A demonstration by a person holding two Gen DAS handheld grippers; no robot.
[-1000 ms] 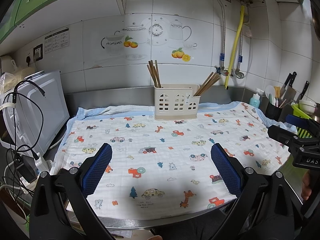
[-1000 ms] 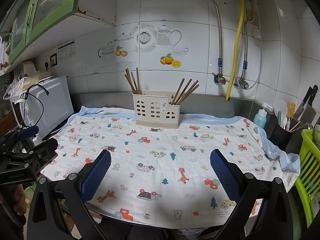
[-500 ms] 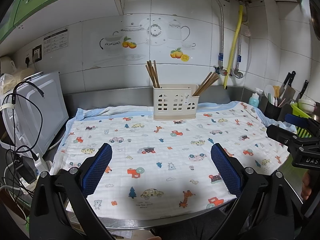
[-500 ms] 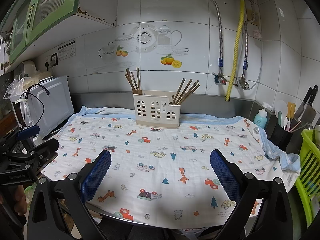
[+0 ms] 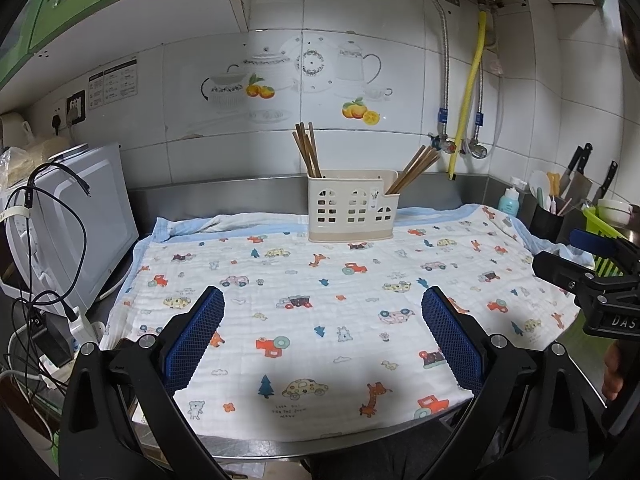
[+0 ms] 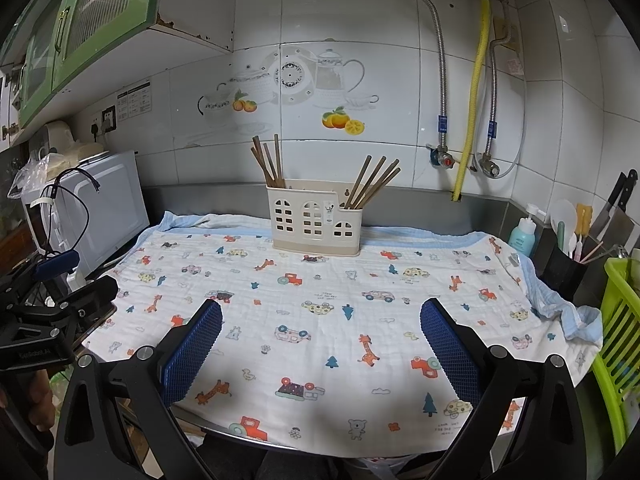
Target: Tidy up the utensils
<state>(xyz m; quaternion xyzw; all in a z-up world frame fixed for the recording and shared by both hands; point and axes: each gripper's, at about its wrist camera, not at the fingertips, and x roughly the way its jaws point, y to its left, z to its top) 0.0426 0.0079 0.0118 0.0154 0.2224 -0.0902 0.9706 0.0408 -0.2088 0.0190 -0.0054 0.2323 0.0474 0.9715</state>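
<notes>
Standing at the back of the counter, a cream plastic utensil holder (image 5: pixel 351 212) sat on a white cloth with cartoon cars and giraffes (image 5: pixel 320 312). It had little window-shaped holes in its front. One bunch of brown chopsticks (image 5: pixel 307 152) stuck up from its left end and leaned a bit to the left. Another bunch of chopsticks (image 5: pixel 414 168) poked out of its right end and leaned to the right. In the right wrist view the holder (image 6: pixel 316 220) was in the same spot, with both bunches inside it.

The left gripper (image 5: pixel 322 336) hung over the near edge of the cloth. Its two blue pads were spread wide apart and held nothing. The right gripper (image 6: pixel 320 338) was also spread wide with nothing between its blue pads. Both were well apart from the holder.

A white microwave (image 5: pixel 68 220) stood to the left of the cloth, with black cables (image 5: pixel 48 240) hanging in front of it. On the right side, a black cup (image 6: pixel 564 268) held kitchen tools, and a blue soap bottle (image 6: pixel 522 236) stood next to it. Knives (image 6: pixel 618 204) leaned by the wall behind the cup. A green plastic rack (image 6: pixel 620 340) was at the far right. A yellow hose (image 6: pixel 474 92) ran down the tiled wall behind the counter.
</notes>
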